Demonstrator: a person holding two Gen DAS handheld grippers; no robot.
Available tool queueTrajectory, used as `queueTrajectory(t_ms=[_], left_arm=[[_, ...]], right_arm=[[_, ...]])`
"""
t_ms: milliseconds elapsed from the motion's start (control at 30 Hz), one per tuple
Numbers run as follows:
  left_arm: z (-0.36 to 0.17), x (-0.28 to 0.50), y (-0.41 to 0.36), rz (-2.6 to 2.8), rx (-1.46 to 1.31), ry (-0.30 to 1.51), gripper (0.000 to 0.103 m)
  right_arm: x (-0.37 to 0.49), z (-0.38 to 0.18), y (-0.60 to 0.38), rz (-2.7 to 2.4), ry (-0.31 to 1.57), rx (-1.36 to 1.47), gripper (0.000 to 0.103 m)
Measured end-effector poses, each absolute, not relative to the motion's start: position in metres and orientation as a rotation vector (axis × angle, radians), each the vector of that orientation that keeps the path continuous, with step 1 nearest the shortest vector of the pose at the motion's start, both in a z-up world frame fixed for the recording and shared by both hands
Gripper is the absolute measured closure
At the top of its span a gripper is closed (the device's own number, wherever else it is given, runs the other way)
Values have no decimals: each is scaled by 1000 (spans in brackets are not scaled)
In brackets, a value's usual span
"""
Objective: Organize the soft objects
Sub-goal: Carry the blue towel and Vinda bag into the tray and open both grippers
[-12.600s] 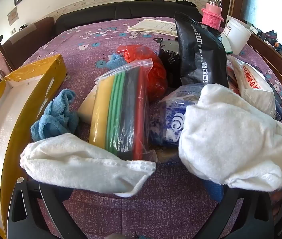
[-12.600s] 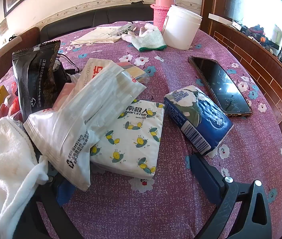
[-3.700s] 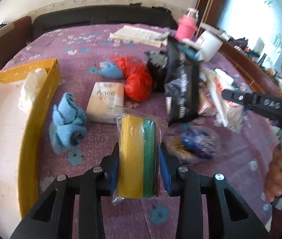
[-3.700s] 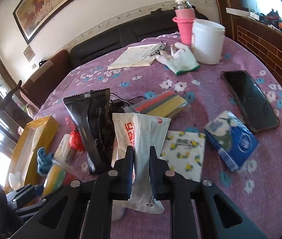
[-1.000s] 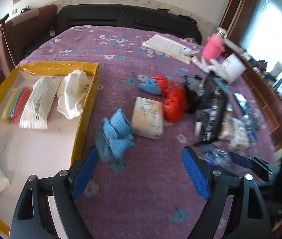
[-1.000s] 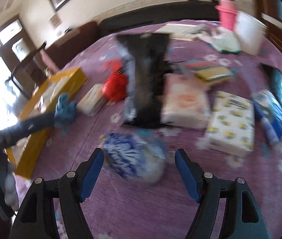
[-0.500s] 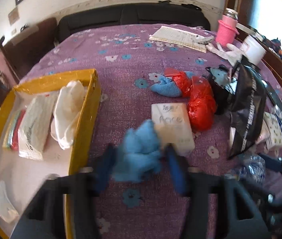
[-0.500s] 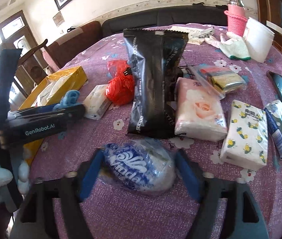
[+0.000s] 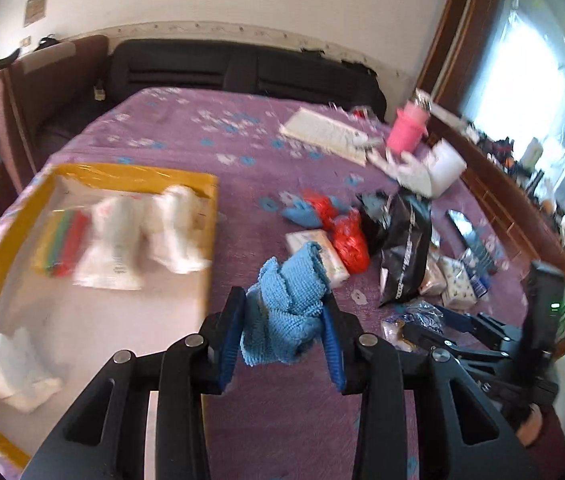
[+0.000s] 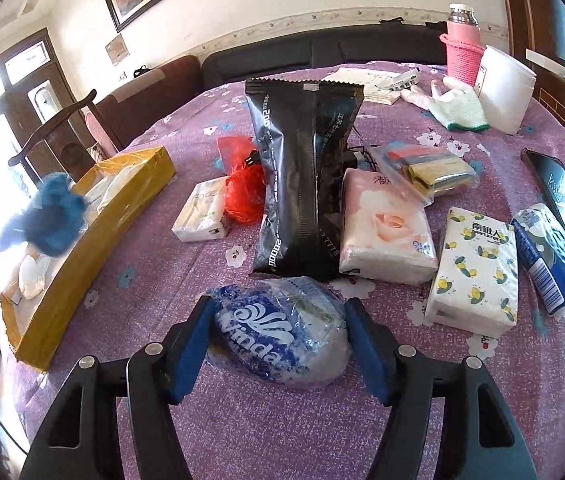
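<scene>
With several soft items already in the yellow box (image 9: 210, 216), the left gripper (image 9: 284, 334) clamps the blue cloth (image 9: 290, 300) above the table, the right gripper (image 10: 278, 338) squeezes the blue tissue pack (image 10: 278, 330), and many packs remain.

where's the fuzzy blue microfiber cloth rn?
In the left wrist view the fuzzy blue microfiber cloth sits low at centre, pinched in the left gripper, lifted off the table just right of the yellow cardboard tray.

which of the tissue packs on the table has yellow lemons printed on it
The white tissue pack lying between the pink rose pack and the blue pack; it alone carries a yellow lemon print.
</scene>
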State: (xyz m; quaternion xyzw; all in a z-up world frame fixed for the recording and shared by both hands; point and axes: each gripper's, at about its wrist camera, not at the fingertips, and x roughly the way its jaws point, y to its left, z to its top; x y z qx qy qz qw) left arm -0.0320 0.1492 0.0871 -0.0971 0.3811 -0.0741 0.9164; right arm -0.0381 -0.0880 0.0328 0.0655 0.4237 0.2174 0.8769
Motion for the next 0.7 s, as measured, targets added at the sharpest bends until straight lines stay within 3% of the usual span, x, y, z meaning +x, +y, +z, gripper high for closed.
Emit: queueTrajectory(t_ms=[333, 700], left_arm=[[109, -60, 270, 83, -234, 752, 67], [86, -8, 322, 165, -192, 827, 67]], right_arm=[[-60, 79, -51, 538, 843, 105, 33], [-58, 125, 69, 709, 800, -3, 32]])
